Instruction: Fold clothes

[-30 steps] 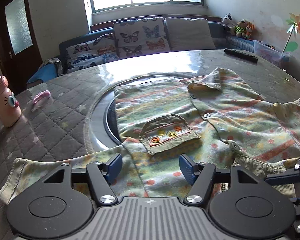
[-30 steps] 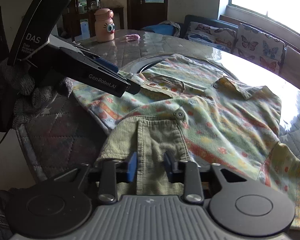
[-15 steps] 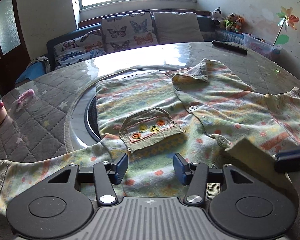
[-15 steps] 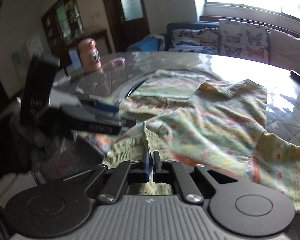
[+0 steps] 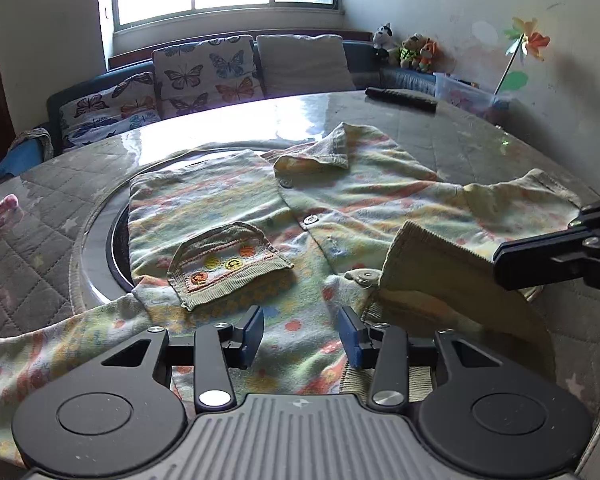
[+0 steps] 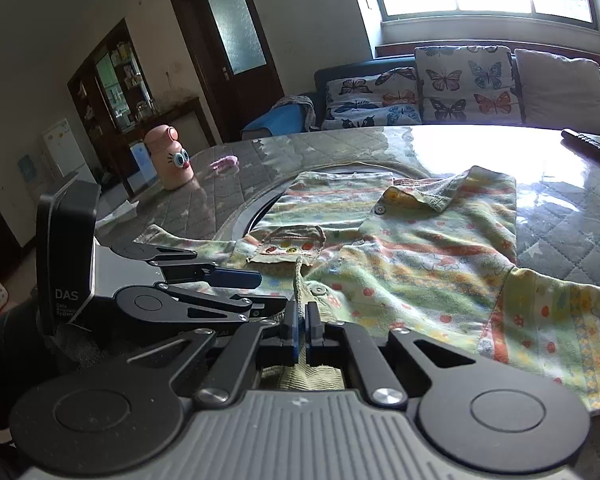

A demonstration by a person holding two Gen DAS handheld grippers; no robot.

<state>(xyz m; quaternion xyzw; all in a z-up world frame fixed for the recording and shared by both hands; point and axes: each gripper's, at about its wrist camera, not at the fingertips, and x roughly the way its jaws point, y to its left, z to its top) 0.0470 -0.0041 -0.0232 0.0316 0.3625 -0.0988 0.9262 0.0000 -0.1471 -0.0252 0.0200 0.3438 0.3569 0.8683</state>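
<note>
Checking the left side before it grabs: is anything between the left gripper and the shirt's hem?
Nothing visible. The left gripper, its jaws closing, has only the shirt fabric between its fingers. The right gripper, shut on the ribbed hem, lifts it off to one side.

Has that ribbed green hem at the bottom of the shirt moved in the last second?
Yes. The hem has been lifted off the table toward the pocket, pinched in the right hand-held gripper.
</note>
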